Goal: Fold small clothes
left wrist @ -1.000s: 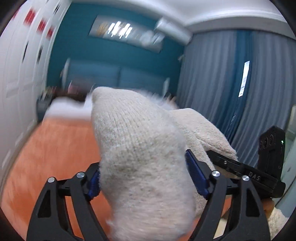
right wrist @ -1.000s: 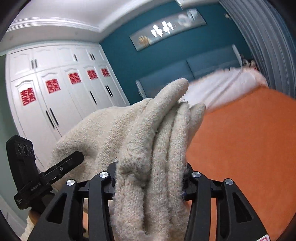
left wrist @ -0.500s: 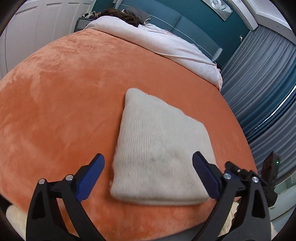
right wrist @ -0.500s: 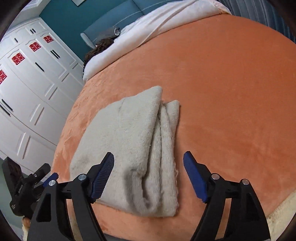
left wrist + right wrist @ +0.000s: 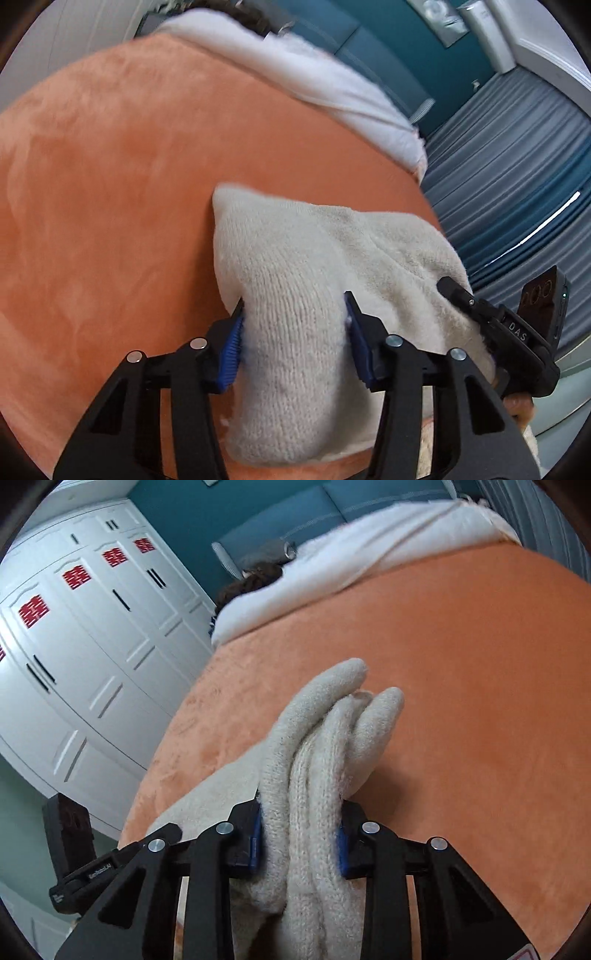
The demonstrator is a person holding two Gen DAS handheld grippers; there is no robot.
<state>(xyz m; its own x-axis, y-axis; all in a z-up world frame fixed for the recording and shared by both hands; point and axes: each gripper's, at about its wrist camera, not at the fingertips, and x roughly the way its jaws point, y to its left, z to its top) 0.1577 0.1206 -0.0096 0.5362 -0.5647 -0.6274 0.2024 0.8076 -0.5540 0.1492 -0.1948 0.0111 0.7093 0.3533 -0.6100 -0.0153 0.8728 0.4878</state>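
Note:
A folded cream knit garment (image 5: 295, 258) lies on the orange blanket (image 5: 110, 184) near the bed's front edge. My left gripper (image 5: 293, 343) is shut on its near left corner, with the knit bunched between the blue pads. My right gripper (image 5: 299, 834) is shut on the garment's (image 5: 332, 738) layered right edge, several folds pinched between the pads. The right gripper's body (image 5: 509, 332) shows at the right in the left wrist view, and the left gripper's body (image 5: 85, 864) shows at the lower left in the right wrist view. The held edge is lifted off the blanket.
A white duvet (image 5: 314, 77) covers the far end of the bed, with dark hair (image 5: 255, 579) at its edge. White wardrobe doors (image 5: 74, 646) stand to the left, and blue-grey curtains (image 5: 517, 177) hang to the right. A teal headboard (image 5: 332, 513) is behind.
Half a second ago both grippers were open above the folded garment lying flat. Now both have closed on its near edge and raised it.

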